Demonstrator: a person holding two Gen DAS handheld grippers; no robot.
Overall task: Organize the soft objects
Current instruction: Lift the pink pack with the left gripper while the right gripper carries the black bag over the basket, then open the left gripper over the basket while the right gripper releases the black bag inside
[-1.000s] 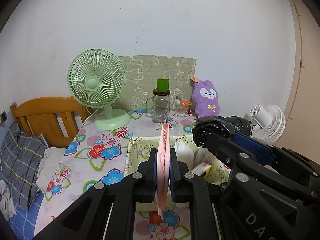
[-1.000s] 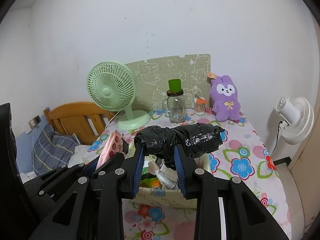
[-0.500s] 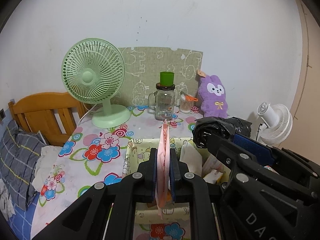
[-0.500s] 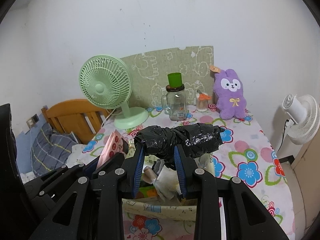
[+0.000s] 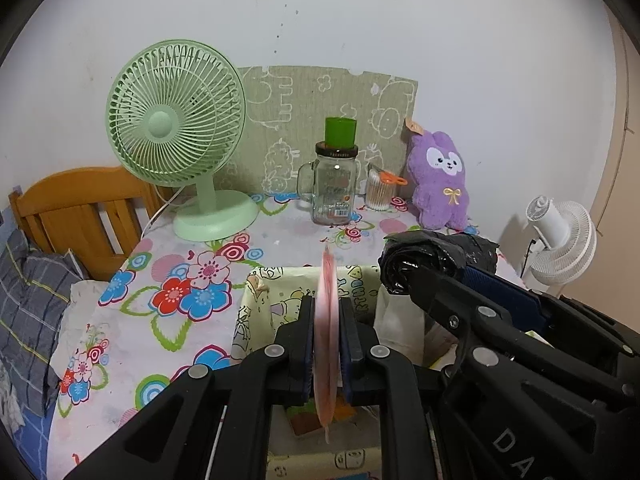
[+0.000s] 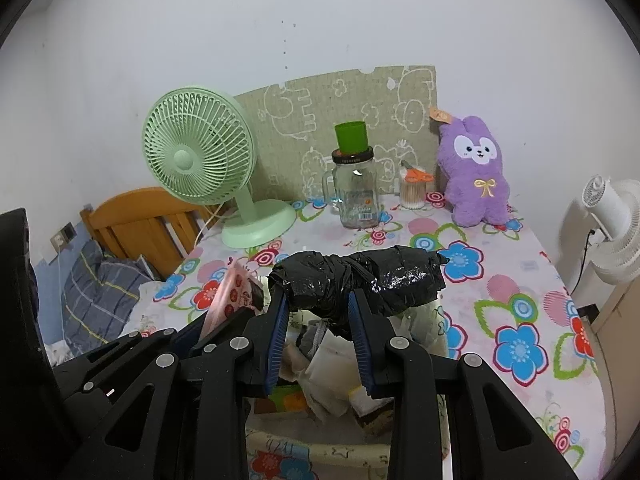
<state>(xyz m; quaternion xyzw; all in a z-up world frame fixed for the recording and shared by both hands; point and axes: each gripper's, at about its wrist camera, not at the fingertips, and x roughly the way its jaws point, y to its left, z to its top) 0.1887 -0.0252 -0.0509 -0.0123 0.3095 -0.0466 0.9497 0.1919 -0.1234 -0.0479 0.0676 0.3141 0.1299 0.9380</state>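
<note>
fan (image 5: 176, 136): pale green; beside it, jar (image 5: 334, 188): clear, green cup (image 5: 340, 131) on top
plush rabbit (image 6: 474, 178): purple, white face
desk (image 6: 516, 312): white cloth, red, blue, pink flowers
bundle (image 6: 360, 280): glossy black

Storage box (image 5: 256, 300) crammed w/ stuff; fan (image 5: 176, 120), jar (image 5: 334, 184) block rear; cloth between bare.

A home bedroom: wooden bed headboard (image 5: 76, 204), plaid pillow (image 5: 28, 300), floral-clothed table (image 6: 500, 280), plush rabbit (image 6: 474, 178).
</note>
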